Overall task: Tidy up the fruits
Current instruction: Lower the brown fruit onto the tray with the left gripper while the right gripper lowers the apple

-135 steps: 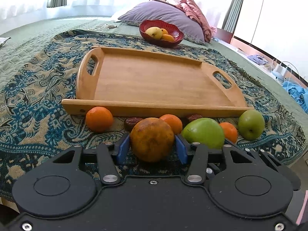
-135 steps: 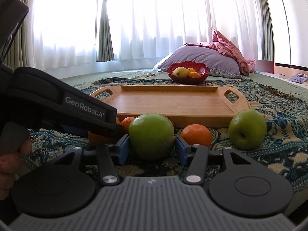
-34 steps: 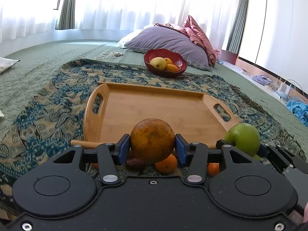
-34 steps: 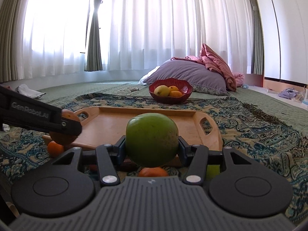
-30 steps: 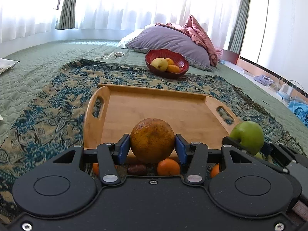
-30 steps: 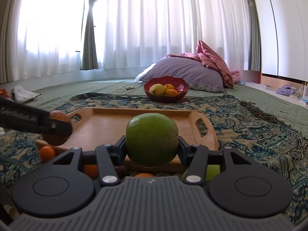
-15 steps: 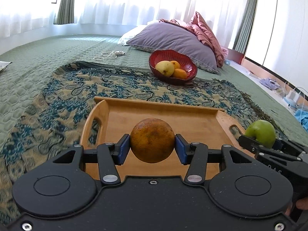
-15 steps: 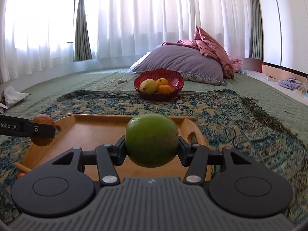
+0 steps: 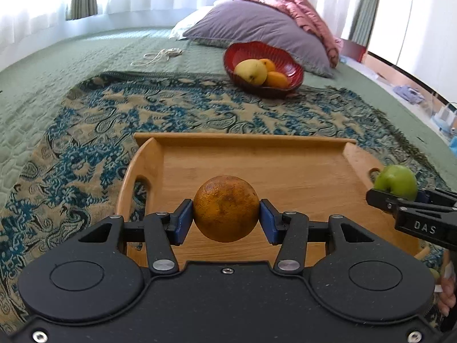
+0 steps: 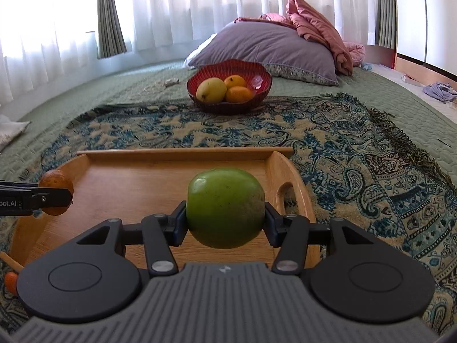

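Note:
My left gripper point(image 9: 226, 218) is shut on a brownish orange point(image 9: 226, 208) and holds it above the left part of the wooden tray point(image 9: 285, 165). My right gripper point(image 10: 225, 223) is shut on a green apple point(image 10: 225, 208) and holds it above the tray's right part point(image 10: 142, 177). The apple also shows at the right edge of the left wrist view point(image 9: 396, 181). The orange shows at the left of the right wrist view point(image 10: 55, 191). A red bowl point(image 9: 288, 70) with a yellow fruit and two oranges stands beyond the tray.
The tray lies on a blue patterned cloth point(image 9: 85, 148) over a green bedspread. A purple pillow point(image 9: 257, 25) and pink bedding lie behind the bowl. A small orange point(image 10: 11, 281) lies on the cloth by the tray's near left corner. A white cord point(image 9: 160, 55) lies far left.
Both grippers have risen and moved forward over the tray with their fruits. The fruits left on the cloth in front of the tray have dropped out of view.

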Motion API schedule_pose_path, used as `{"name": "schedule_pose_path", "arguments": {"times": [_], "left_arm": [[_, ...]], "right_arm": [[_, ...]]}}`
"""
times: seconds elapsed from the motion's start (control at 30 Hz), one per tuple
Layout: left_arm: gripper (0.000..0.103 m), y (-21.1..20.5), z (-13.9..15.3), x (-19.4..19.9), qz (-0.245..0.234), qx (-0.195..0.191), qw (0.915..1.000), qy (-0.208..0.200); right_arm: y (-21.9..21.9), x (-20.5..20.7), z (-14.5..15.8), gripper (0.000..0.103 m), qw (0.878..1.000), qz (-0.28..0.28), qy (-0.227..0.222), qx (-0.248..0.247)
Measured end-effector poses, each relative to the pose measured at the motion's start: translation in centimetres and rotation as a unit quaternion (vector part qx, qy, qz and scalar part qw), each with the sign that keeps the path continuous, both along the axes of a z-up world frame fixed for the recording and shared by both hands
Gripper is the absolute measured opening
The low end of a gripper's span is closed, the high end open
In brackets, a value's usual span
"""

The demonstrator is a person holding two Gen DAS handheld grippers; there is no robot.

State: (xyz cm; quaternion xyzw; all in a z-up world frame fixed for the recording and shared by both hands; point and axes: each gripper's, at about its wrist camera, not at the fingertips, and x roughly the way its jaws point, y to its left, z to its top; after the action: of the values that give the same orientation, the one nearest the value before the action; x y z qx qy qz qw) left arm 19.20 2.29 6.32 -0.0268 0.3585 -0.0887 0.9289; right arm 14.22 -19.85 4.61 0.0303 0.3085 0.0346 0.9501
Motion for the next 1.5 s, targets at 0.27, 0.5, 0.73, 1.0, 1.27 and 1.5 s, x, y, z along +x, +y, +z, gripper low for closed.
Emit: {"name": "schedule_pose_path", "arguments": {"times": [0.27,0.5,0.73,1.0,1.27,1.5], "left_arm": [[0.048,-0.5,-1.2,0.5,0.001,0.007,0.9999,0.011],[0.048,-0.7,-1.8,0.6,0.006,0.009,0.9998,0.019],[0.048,-0.3,-2.0,1.0,0.014,0.008,0.9995,0.026],[0.048,-0.4,-2.0,1.0,0.012,0.012,0.9996,0.024],[0.048,-0.5,-2.0,1.1,0.012,0.013,0.9995,0.024],[0.048,-0.6,-2.0,1.1,0.011,0.015,0.9996,0.023]], "right_arm": [[0.7,0.8,-0.5,0.056,1.0,0.012,0.023,-0.01],[1.3,1.2,-0.8,0.056,0.999,0.021,0.036,-0.019],[1.4,1.6,-1.0,0.056,0.998,0.022,0.051,-0.023],[1.7,1.9,-1.3,0.056,0.998,0.026,0.06,-0.025],[1.9,2.1,-1.5,0.056,0.997,0.028,0.071,-0.03],[1.9,2.3,-1.6,0.056,0.996,0.027,0.079,-0.029]]}}
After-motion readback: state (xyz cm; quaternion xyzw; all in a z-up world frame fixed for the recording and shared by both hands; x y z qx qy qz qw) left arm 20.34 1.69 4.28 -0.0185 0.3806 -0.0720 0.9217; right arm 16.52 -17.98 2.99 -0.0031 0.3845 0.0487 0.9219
